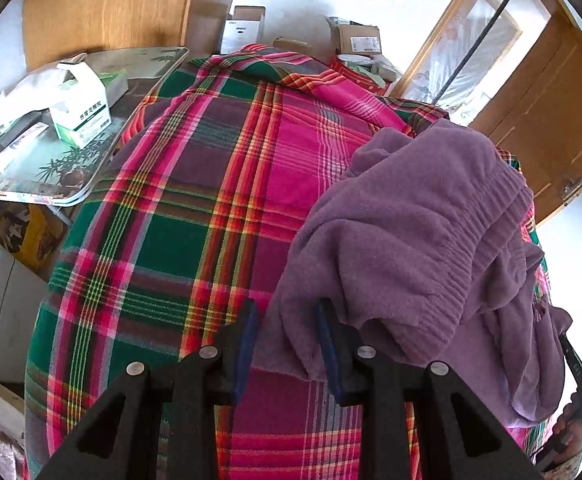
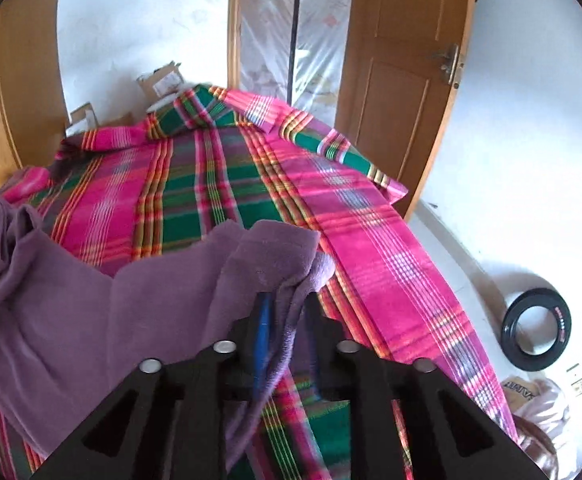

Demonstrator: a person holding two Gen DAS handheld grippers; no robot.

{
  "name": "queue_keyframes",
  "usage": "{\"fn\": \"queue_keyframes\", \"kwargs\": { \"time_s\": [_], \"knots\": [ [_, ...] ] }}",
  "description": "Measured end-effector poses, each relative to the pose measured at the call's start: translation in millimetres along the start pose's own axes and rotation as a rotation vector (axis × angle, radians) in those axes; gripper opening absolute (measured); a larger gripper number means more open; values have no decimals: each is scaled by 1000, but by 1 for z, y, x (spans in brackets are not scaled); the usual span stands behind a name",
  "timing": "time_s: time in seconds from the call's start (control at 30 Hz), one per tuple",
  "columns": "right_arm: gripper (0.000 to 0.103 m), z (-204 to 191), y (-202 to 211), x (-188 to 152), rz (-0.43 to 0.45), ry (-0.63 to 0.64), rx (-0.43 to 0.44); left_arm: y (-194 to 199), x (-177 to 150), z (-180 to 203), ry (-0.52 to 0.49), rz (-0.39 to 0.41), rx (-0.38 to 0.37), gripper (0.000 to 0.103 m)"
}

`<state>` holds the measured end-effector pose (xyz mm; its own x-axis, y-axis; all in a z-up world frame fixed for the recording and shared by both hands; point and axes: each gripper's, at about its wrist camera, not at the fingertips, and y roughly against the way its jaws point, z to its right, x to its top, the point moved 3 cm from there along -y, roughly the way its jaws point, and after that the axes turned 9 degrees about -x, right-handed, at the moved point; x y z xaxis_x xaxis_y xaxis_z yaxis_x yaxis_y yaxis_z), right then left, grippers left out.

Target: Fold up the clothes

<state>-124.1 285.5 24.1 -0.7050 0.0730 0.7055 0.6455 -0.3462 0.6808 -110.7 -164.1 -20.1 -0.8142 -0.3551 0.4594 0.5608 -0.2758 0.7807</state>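
Covering the bed, a plaid blanket (image 1: 195,184) carries a rumpled purple garment (image 1: 411,216) near its right side. Left gripper (image 1: 287,344) holds a hem between parted jaws; right gripper (image 2: 287,320) pinches a corner. Seemingly mid-fold, the next move needs both edges carried over evenly.

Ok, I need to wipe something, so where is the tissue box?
The tissue box shows only in the left wrist view, upper left, standing on the bamboo-print table just left of the plaid blanket.
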Motion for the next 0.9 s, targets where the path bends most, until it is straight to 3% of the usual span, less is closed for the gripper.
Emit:
{"fn": "queue_keyframes", "kwargs": {
  "time_s": [0.2, 0.3, 0.5, 0.63, 0.9],
  "knots": [
    [29, 0, 13, 1, 35, 27, -23, 25, -8, 27, -60, 70, 22, 30],
    [29, 2, 18, 0, 39, 8, 6, 35, -16, 50, -87, 82, -46, 30],
    [29, -5, 38, -10, 68, 11, 70, 21, -39, 109, -205, -14, -175, 30],
    [29, -13, 48, -16, 85, 32, 118, -12, -52, 148, -267, -129, -227, 30],
    [30, -25, 62, -29, 103, 76, 203, -55, -74, 191, -280, -288, -325, 35]
  ]
}}
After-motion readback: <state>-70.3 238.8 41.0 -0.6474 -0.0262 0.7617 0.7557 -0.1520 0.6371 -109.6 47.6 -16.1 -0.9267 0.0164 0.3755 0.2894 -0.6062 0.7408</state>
